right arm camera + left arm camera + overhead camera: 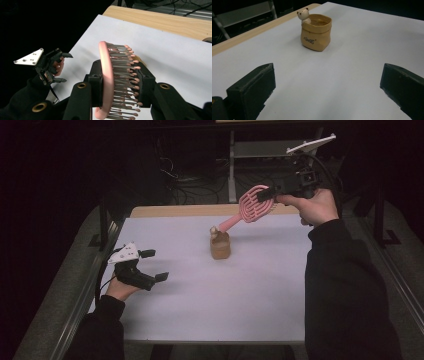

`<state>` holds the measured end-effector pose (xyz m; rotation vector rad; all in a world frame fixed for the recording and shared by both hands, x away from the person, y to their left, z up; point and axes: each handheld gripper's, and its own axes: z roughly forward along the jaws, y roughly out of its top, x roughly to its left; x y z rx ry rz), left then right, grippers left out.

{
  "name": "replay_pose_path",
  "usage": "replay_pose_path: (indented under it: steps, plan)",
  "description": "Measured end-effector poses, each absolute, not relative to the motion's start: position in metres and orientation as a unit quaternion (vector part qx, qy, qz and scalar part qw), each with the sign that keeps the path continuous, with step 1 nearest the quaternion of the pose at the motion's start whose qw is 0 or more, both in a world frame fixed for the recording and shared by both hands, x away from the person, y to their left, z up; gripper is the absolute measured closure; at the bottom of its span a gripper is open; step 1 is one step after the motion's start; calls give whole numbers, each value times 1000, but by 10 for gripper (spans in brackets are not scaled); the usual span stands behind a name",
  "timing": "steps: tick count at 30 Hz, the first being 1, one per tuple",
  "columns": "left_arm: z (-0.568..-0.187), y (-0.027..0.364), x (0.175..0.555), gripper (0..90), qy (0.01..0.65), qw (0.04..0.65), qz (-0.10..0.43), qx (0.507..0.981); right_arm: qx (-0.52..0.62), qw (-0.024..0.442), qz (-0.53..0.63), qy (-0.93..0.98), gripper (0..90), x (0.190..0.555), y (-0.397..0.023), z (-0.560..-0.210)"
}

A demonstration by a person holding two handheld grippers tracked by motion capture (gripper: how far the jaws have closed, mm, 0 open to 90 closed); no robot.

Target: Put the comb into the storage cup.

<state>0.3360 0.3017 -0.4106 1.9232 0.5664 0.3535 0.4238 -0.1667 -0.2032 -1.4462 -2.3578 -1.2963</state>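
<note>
A pale lavender-white table (240, 295) with a wooden strip along its far edge fills the middle of the high view, with dark floor, cables and a metal stand behind it. Nearest the camera, at the lower left of that frame, the left gripper (154, 265) rests low by the table's left edge, held in a hand whose dark sleeve enters from the bottom; its jaws stand wide apart and grasp nothing, and the left gripper view looks between them across bare table toward the pot. Farther in, at the centre of the frame, stands the small tan sack-shaped pot (220, 245) with a little bear figure (215, 232) at its rim. Beyond it, at the upper right, the right gripper (265, 193) is raised well above the table, the forearm reaching in from the right; its jaws are clamped on the head of a pink hairbrush (255, 204), one on the back and one against the bristles. The brush slants down to the left, its handle end at the pot's mouth; whether it touches inside cannot be told. The task looks well along: the brush is grasped and aimed, with lowering it in and letting go apparently left.
</note>
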Motion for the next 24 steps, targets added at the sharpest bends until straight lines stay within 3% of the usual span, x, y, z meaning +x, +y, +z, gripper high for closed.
replay_pose_path:
  steps: [24]
  plan:
    - [-433, 327, 316, 0, 273, 536, 164, 782, -499, 55, -399, -768, 633, 444, -158, -244]
